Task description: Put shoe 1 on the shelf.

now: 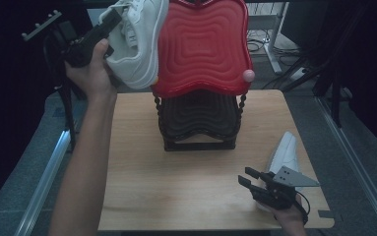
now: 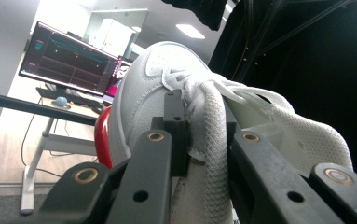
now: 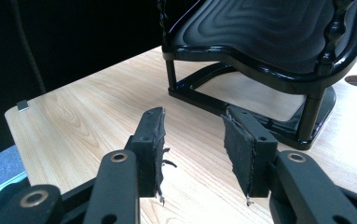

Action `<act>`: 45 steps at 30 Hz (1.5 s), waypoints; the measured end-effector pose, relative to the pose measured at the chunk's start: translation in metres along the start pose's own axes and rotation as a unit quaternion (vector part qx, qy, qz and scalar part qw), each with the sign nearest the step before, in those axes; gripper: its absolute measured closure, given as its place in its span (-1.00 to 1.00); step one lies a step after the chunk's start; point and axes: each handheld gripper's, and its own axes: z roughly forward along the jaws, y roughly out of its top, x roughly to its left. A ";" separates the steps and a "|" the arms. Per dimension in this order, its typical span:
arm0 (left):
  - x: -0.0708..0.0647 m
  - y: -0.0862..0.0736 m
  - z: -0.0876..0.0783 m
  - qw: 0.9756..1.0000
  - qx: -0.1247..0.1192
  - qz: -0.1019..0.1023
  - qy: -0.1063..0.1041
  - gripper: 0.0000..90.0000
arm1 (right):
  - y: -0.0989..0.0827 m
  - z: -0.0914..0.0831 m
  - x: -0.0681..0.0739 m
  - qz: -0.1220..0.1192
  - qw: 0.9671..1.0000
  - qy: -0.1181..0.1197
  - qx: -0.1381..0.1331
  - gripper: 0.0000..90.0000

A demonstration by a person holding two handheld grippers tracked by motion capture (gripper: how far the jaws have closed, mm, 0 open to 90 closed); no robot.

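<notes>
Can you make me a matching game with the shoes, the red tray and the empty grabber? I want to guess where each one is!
Things:
1. white shoe
2. second white shoe
3. red tray
4. right gripper

Places or states:
A. on top of the black stand
B. lying on the table, near its right edge
C. jaws open, nothing between them
D. held up in the air by the left gripper

Pairs: 1-D, 2-B, 3-A, 4-C
</notes>
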 end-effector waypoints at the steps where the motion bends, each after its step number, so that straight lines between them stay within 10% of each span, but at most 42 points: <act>1: -0.001 -0.001 0.005 1.000 0.001 0.000 0.003 0.82 | 0.000 0.000 0.000 0.000 1.000 0.000 0.000 0.28; 16: -0.008 -0.024 0.058 0.999 0.010 0.011 0.037 0.81 | -0.001 -0.002 -0.003 0.009 1.000 0.009 -0.004 0.28; 45: -0.023 -0.057 0.082 0.991 0.035 0.091 0.089 0.71 | 0.007 -0.012 -0.001 0.007 1.000 0.019 -0.020 0.26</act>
